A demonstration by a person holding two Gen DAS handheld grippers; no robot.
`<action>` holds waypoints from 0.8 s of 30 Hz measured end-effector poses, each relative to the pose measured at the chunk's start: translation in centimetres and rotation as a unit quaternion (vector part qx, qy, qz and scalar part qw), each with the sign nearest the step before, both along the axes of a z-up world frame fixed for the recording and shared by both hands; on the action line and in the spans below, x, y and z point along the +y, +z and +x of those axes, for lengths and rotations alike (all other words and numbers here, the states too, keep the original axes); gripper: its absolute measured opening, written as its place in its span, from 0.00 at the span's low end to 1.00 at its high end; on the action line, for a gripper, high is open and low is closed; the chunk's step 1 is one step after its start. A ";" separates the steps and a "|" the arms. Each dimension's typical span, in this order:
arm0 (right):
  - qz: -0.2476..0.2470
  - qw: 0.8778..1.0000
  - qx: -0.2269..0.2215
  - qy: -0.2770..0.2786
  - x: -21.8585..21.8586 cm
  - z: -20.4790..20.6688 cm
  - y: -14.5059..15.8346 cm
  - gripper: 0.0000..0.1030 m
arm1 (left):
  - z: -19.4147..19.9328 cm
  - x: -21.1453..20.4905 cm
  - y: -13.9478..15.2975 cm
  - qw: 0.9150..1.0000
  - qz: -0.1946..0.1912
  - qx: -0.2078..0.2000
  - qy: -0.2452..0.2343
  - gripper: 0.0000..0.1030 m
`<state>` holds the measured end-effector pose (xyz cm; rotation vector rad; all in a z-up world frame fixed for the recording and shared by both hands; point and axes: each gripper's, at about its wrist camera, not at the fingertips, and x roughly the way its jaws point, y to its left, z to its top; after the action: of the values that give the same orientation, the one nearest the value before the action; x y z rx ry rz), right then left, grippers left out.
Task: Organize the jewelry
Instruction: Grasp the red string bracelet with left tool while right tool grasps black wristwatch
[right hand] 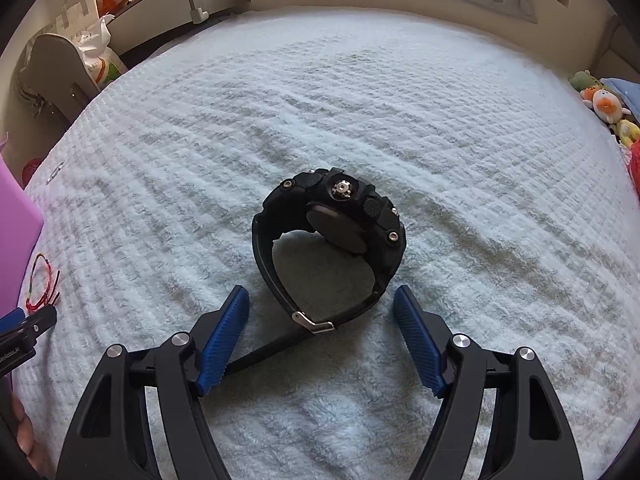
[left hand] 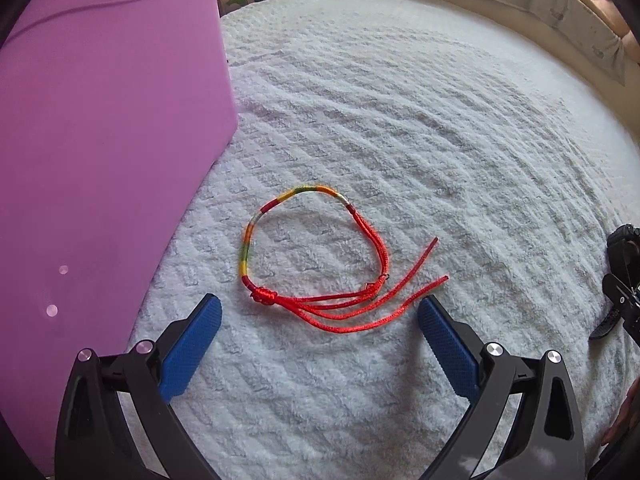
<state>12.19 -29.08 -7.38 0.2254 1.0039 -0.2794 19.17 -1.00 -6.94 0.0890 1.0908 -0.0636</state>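
While both claws gape empty, left claw (left hand: 320,316) faces red cord bracelet (left hand: 316,256), right claw (right hand: 322,306) faces black watch (right hand: 328,240)

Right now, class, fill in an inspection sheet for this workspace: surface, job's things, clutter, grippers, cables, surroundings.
Surface: white fluffy towel-like blanket, ribbed, bare between items.
Job's things: red cord bracelet with multicoloured woven band lying flat, tails loose; chunky black wristwatch on its side, strap buckled.
Clutter: purple foam board left of the bracelet.
Grippers: left gripper open, near the bracelet's knot, not touching; right gripper open, pads either side of the watch buckle, not pressing.
Cables: nothing seen.
Surroundings: white plastic bag, plush toys beyond the blanket's edge.
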 end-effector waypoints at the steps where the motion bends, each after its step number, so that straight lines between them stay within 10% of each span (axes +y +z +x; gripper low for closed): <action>1: 0.001 1.000 -0.001 -0.001 -0.2 0.3 -0.1 0.70 | 0.2 0.0 0.0 1.000 -0.001 -0.001 0.001 0.94; 24: -0.028 0.999 -0.021 0.002 -0.1 1.7 -0.8 0.64 | 3.1 -0.1 -0.8 0.999 -0.013 -0.023 0.029 0.85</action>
<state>13.89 -29.16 -8.13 0.1784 0.9535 -0.2978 22.28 -1.07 -7.71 0.0358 1.0464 -0.0229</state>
